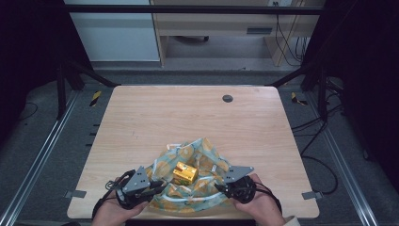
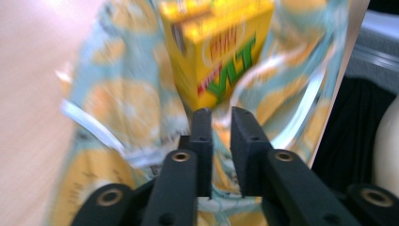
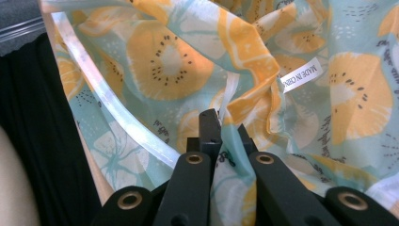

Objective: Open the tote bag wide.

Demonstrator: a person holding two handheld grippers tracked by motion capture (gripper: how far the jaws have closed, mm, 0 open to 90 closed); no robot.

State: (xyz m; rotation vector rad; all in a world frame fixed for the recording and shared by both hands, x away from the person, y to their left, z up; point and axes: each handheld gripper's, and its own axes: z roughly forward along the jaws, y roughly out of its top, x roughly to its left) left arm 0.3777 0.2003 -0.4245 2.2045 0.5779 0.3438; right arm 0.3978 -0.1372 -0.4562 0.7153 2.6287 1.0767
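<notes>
A teal cloth bag (image 1: pixel 203 151) printed with orange fruit slices lies crumpled at the near edge of the wooden table (image 1: pixel 188 117). A yellow drink carton (image 1: pixel 184 172) rests on the cloth between my two grippers. My left gripper (image 1: pixel 157 186) is at the bag's left side. In the blurred left gripper view its jaws (image 2: pixel 221 115) stand slightly apart, just short of the carton (image 2: pixel 221 52), with the cloth (image 2: pixel 122 103) behind the gap. My right gripper (image 1: pixel 219 188) is at the bag's right side, and its jaws (image 3: pixel 226 125) are shut on a fold of the cloth (image 3: pixel 169 61).
The bag has a white hem band (image 3: pixel 108 103) and a small white sewn label (image 3: pixel 301 75). A round dark grommet (image 1: pixel 227 98) sits at the table's far side. The table's front edge (image 1: pixel 188 217) runs just under both hands. Bare wood stretches beyond the bag.
</notes>
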